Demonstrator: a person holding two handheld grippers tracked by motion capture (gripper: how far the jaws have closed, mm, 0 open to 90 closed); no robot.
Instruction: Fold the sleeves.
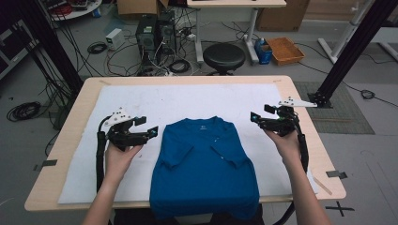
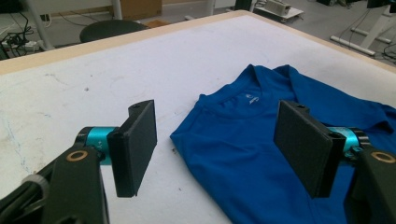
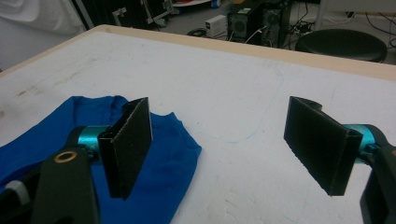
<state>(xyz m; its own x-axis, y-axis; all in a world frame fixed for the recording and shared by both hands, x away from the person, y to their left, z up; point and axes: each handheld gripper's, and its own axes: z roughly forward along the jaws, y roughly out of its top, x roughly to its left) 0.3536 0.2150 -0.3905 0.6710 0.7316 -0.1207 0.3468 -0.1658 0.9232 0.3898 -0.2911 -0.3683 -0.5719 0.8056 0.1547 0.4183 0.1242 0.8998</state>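
A blue T-shirt lies face up in the middle of the white mat, collar at the far end, both sleeves folded inward, its hem hanging over the table's front edge. My left gripper hovers open just left of the shirt's shoulder. In the left gripper view its jaws stand wide apart, with the collar and shoulder of the shirt ahead of them. My right gripper is open a little to the right of the other shoulder. The right gripper holds nothing; the shirt's shoulder lies behind its left jaw.
The wooden table carries the mat, with bare mat on both sides of the shirt and beyond it. On the floor behind stand a black stool, computer towers, cables and an orange crate. Black frame posts flank the table.
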